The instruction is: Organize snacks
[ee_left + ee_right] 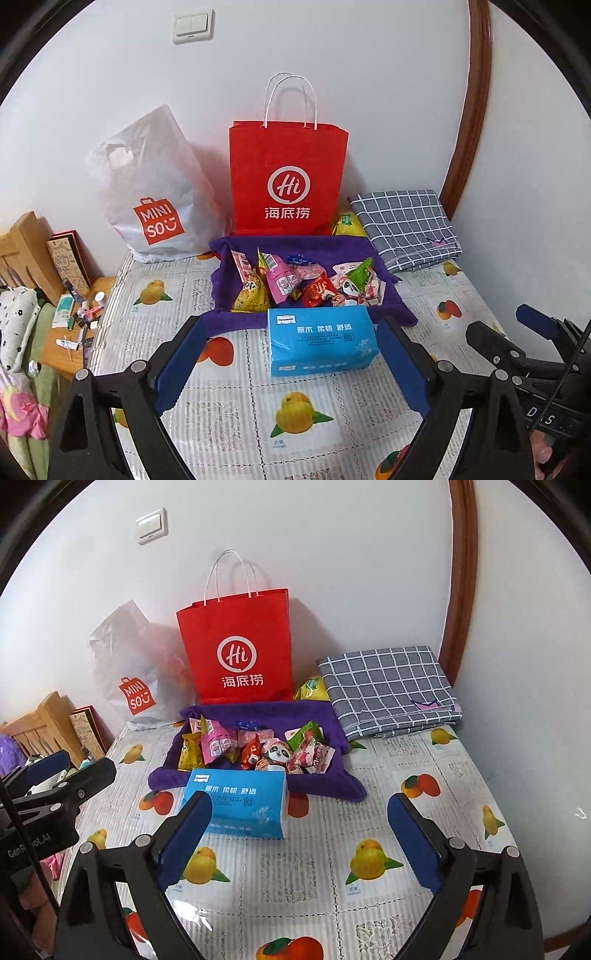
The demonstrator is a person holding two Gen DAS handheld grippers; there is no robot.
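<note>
While claws gape, snacks beyond

red bag, purple cloth, checked grey cloth

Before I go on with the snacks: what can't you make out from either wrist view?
- Red paper bag: contents hidden by its walls, both views.
- Minisou bag: opaque, contents unseen.
- Yellow packet: mostly hidden behind the purple cloth.
- Small print on the blue tissue pack: too small.
</note>
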